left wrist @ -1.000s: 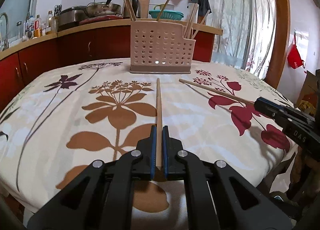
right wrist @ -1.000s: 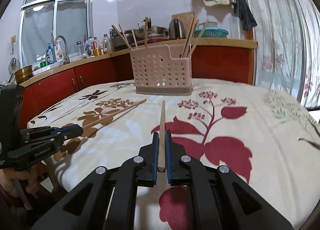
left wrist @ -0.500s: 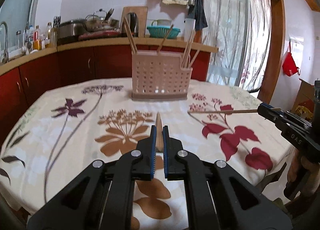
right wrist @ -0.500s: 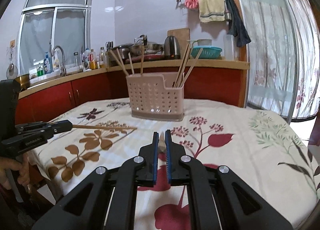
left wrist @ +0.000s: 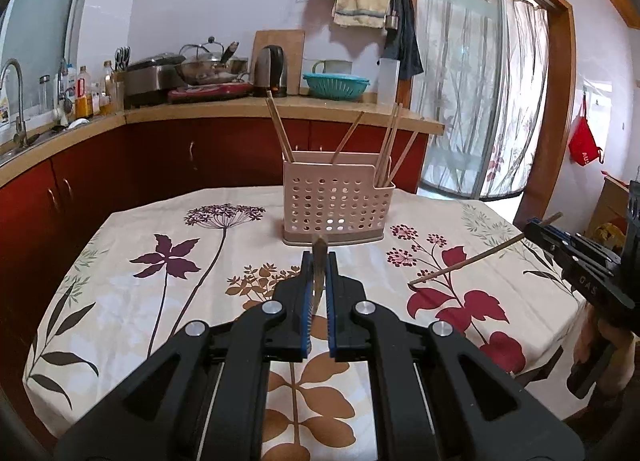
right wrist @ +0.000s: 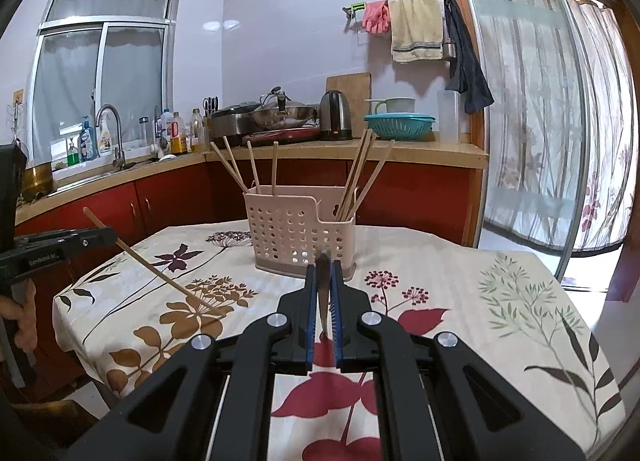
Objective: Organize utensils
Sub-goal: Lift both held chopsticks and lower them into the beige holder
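Note:
A pink perforated utensil holder (left wrist: pixel 336 201) (right wrist: pixel 296 229) stands at the far side of the table, with several wooden chopsticks upright in it. My left gripper (left wrist: pixel 319 257) is shut on a wooden chopstick (left wrist: pixel 319 281), seen almost end-on and held above the cloth. In the right wrist view that left gripper (right wrist: pixel 108 235) is at the left edge and its chopstick (right wrist: pixel 160 277) slants down toward the table. My right gripper (right wrist: pixel 323 265) is shut on another chopstick (right wrist: pixel 323 297). In the left wrist view this right gripper (left wrist: pixel 536 227) sits at the right, its chopstick (left wrist: pixel 468 261) slanting down and left.
The table wears a floral tablecloth (left wrist: pixel 168 301). Behind it runs a counter with red cabinets (left wrist: pixel 100 165), a sink tap (right wrist: pixel 108 121), pots, a kettle (left wrist: pixel 272 71) and a teal basket (left wrist: pixel 336 85). A curtained glass door (right wrist: pixel 540 121) is on the right.
Both grippers have risen, each still shut on its chopstick. The chopsticks have left the cloth and now hang above it with their far ends sloping down.

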Available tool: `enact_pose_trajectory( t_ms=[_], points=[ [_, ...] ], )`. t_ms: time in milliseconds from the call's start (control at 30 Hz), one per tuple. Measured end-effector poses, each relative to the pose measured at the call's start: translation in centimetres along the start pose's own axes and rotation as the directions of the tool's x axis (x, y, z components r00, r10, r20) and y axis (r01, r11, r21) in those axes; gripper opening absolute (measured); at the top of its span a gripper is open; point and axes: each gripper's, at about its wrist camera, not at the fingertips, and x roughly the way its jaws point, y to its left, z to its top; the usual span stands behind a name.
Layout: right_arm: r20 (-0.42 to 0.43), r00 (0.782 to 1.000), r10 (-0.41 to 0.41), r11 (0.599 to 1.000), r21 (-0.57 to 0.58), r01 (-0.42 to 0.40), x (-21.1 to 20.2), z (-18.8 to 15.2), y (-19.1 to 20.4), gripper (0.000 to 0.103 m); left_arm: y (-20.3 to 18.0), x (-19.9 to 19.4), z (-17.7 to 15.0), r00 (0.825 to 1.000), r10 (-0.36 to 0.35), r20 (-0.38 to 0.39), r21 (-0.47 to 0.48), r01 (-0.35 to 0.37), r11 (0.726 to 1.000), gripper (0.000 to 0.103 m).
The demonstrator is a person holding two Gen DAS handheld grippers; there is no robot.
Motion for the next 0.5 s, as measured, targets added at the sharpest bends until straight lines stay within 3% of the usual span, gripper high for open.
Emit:
enact_pose_trajectory(
  t_ms=[500],
  points=[
    [-0.072,0.997,0.010,0.999,0.032,-0.007,5.1,4.2,-0.9,0.007,1.8,4.1,5.3,0.998,-0.026,-0.050,0.012,0.027,1.000,0.007]
  ],
)
